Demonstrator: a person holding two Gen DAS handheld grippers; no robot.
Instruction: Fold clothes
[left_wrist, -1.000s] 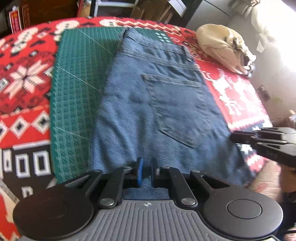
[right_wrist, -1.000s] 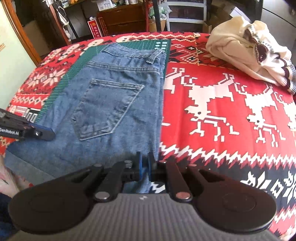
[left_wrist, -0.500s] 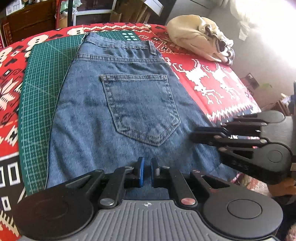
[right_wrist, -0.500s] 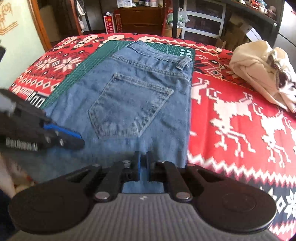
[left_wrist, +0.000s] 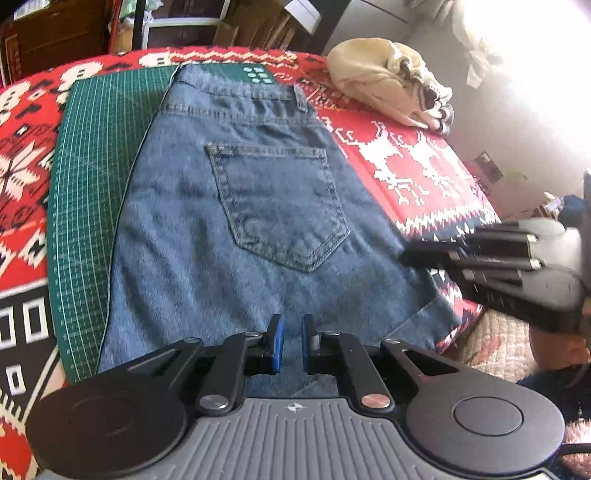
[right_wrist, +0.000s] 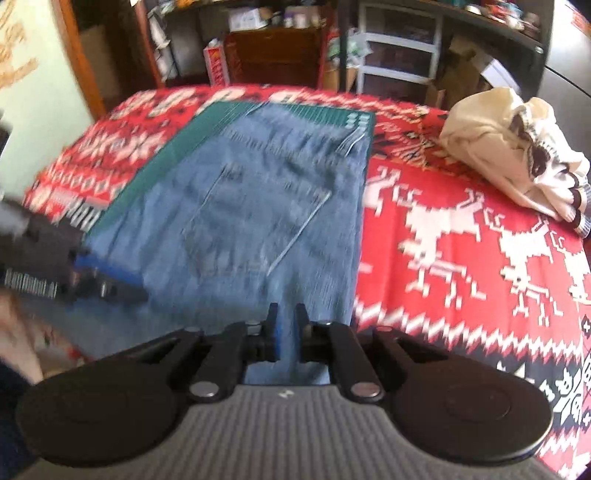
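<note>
The jeans (left_wrist: 258, 229) lie folded in the middle of the left wrist frame, back pocket (left_wrist: 280, 206) up, waistband toward the top. They rest partly on a green mat (left_wrist: 92, 166) at left, over a red patterned cloth (left_wrist: 424, 177) that covers the tabletop. The jeans' near edge runs under the left gripper (left_wrist: 291, 343) at the bottom centre and is hidden by its body. That gripper's fingers stand a narrow gap apart with denim showing between them; whether they pinch the fabric cannot be told.

The right gripper (left_wrist: 410, 256) enters from the right edge of that frame, seen side-on and blurred, its tip at the jeans' right edge. In the right wrist view its fingers (right_wrist: 272, 332) at the bottom centre are likewise a narrow gap apart over denim, and a grip cannot be made out. That view is smeared with motion blur: the pocket stitching is streaked, and the left gripper at the left edge is a dark smudge, cut off by the frame.

A cream garment (right_wrist: 517, 147) lies bunched at the upper right, well apart from the jeans.
</note>
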